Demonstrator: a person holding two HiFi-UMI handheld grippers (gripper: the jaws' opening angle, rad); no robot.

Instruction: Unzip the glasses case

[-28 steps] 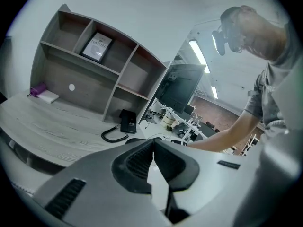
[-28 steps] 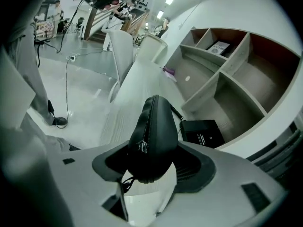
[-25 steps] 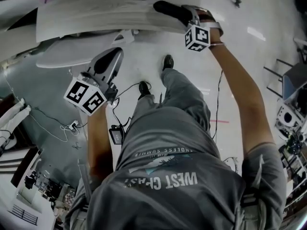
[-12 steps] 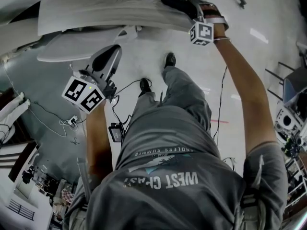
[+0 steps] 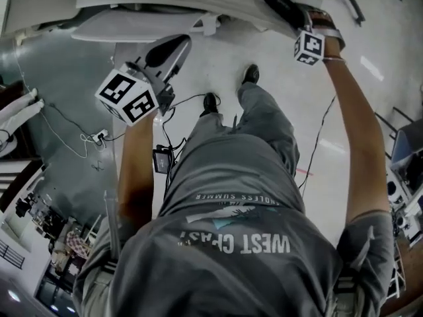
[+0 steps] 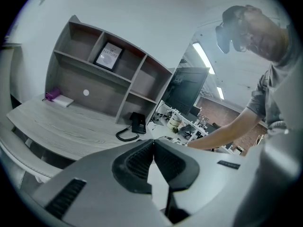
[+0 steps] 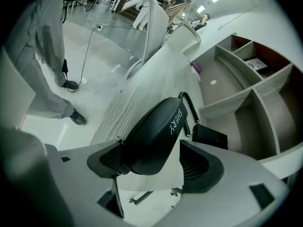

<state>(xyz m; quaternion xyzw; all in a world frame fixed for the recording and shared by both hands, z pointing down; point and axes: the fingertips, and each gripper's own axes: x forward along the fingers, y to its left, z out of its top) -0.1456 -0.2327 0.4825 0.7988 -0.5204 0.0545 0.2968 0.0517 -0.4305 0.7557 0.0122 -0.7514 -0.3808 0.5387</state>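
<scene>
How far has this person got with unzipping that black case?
Hardly begun. Done: nothing; the glasses case looks closed, at the desk edge. In hand: the right gripper, jaws just opened wide, straddles it, one pad touching, the other clear. Still to do: steady it, bring over the shut, empty left gripper, pull the zip.

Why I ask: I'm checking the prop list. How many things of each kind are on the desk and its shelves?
glasses case: 1
telephone: 1
framed picture: 1
purple object: 1
Total: 4
</scene>
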